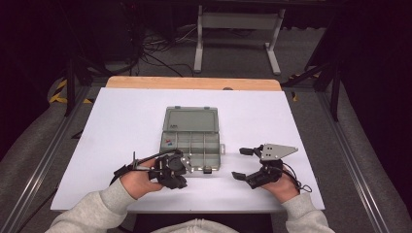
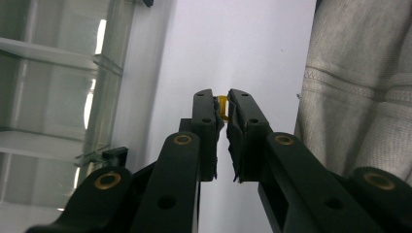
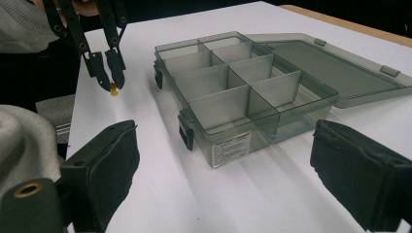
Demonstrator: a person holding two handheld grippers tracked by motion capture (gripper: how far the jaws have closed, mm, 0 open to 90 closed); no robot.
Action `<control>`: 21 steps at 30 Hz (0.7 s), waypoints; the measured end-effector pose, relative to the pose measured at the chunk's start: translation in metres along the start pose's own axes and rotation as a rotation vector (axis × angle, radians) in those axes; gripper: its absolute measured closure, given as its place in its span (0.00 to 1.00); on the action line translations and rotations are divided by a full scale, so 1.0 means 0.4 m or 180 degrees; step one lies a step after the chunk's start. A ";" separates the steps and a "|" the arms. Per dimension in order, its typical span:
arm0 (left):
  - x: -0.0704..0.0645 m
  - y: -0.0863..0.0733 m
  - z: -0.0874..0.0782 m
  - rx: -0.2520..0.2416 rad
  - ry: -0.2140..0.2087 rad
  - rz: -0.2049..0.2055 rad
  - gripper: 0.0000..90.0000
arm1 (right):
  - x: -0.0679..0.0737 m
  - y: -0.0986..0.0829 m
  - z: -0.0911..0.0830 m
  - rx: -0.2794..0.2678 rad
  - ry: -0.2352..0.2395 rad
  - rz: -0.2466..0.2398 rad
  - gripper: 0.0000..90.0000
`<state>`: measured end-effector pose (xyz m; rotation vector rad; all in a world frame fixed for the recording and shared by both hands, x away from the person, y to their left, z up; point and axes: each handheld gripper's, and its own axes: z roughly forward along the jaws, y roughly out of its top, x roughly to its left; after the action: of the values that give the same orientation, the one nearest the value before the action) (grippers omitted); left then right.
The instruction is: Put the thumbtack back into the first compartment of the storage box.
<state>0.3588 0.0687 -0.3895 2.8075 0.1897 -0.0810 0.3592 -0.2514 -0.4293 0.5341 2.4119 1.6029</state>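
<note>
A smoky clear organizer box [image 1: 192,138] lies open in the middle of the white table, its lid [image 1: 190,119] folded back on the far side. My left gripper [image 1: 182,183] points down at the table just off the box's near left corner. In the left gripper view its jaws are shut on a small yellow piece [image 2: 222,108]. The right gripper view shows the same piece [image 3: 113,91] at the left gripper's tips [image 3: 109,80], touching or just above the table. My right gripper [image 1: 242,163] stands open to the right of the box [image 3: 233,87], nothing between its pads [image 3: 109,170].
The box's dividers [image 3: 245,73] form several compartments. Something small, red and blue [image 1: 168,142], sits in a left one. A white sheet [image 1: 121,121] covers the table, with a wooden strip [image 1: 194,82] along the far edge. A grey sleeve [image 2: 359,87] is close beside the left gripper.
</note>
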 end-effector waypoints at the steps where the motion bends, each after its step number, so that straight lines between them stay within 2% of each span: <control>1: 0.001 0.002 -0.005 0.0019 0.0004 -0.0007 0.91 | 0.000 0.000 0.001 0.0001 0.0001 -0.0002 0.12; 11: 0.012 0.017 -0.041 -0.0025 -0.0004 0.0035 0.91 | -0.001 0.000 0.001 -0.0001 -0.0001 0.0004 0.12; 17: 0.023 0.020 -0.064 -0.0094 -0.0002 0.0006 0.92 | -0.001 -0.001 0.001 0.0002 0.0000 0.0007 0.12; 21: 0.033 0.021 -0.080 -0.0164 0.0026 -0.0060 0.92 | -0.001 -0.001 0.002 -0.0002 0.0002 0.0001 0.12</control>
<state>0.3739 0.0728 -0.3576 2.7554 0.2173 -0.0682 0.3597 -0.2510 -0.4300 0.5339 2.4119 1.6041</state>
